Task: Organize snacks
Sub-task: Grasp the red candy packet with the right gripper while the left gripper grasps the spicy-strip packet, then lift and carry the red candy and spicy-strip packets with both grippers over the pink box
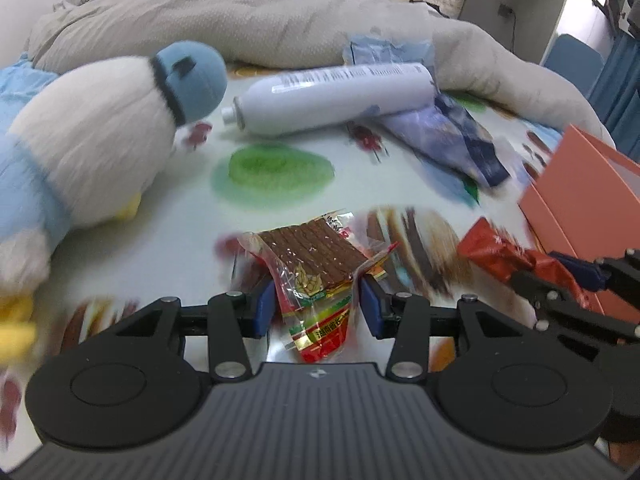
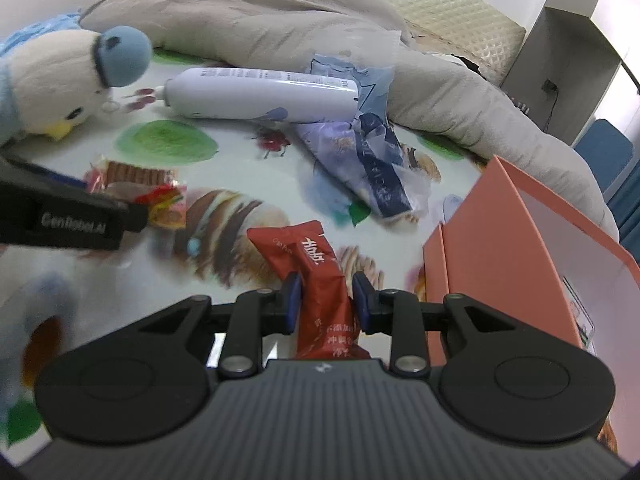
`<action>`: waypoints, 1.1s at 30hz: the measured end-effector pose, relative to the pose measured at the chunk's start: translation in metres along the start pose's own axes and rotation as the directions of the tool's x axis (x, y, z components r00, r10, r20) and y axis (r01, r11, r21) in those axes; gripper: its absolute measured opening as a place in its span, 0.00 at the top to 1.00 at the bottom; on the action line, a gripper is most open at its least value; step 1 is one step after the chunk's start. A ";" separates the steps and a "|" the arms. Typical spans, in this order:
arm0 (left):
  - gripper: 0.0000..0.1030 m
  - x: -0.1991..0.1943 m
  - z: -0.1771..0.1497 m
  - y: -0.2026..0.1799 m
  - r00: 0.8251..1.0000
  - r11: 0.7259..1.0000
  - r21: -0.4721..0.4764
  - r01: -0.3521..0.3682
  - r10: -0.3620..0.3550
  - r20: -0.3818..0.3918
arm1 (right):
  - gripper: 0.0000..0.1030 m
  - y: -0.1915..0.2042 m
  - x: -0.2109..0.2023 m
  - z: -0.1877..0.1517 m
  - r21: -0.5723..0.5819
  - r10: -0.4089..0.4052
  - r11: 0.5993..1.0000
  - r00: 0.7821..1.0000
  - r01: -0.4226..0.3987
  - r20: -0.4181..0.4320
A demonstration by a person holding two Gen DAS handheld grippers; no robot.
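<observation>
My left gripper (image 1: pixel 318 304) is shut on a clear packet of brown snack strips (image 1: pixel 316 258) with a red and green label, held just above the printed sheet. My right gripper (image 2: pixel 326 304) is shut on a red snack packet (image 2: pixel 316 276) with white lettering. That red packet (image 1: pixel 508 256) shows at the right of the left wrist view, and the strip packet (image 2: pixel 140 184) at the left of the right wrist view. An open pink box (image 2: pixel 520 248) stands just right of the right gripper; it also shows in the left wrist view (image 1: pixel 580 200).
A white spray bottle (image 1: pixel 332 96) lies on its side further back. A crumpled blue bag (image 2: pixel 360 160) lies beside it. A white and blue plush bird (image 1: pixel 92 136) lies at the left. A grey blanket (image 2: pixel 280 20) is bunched along the back.
</observation>
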State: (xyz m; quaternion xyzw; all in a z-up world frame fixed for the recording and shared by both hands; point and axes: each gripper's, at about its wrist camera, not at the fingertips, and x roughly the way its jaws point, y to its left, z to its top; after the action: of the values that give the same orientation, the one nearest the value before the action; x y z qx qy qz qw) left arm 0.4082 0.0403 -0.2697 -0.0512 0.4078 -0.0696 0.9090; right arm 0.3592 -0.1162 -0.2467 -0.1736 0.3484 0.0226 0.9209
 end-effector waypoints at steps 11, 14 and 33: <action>0.51 -0.076 -0.074 -0.002 0.999 0.998 -0.061 0.006 -0.008 -0.036 | 0.69 -0.004 -0.074 -0.041 0.085 0.106 0.991 0.994 -0.104 -0.023; 0.51 -0.098 -0.097 -0.004 0.999 0.995 -0.097 0.014 -0.017 -0.039 | 0.69 -0.006 -0.094 -0.054 0.099 0.127 0.987 0.992 -0.124 -0.022; 0.51 -0.193 -0.195 -0.033 0.999 0.989 -0.147 -0.010 0.006 -0.033 | 0.67 -0.016 -0.161 -0.123 0.167 0.316 0.940 0.944 -0.297 -0.095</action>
State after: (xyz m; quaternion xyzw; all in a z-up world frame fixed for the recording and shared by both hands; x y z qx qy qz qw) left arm 0.1323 0.0335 -0.2520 -0.1152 0.4266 -0.0366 0.8963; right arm 0.1626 -0.1594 -0.2230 -0.0483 0.4269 0.1290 0.8937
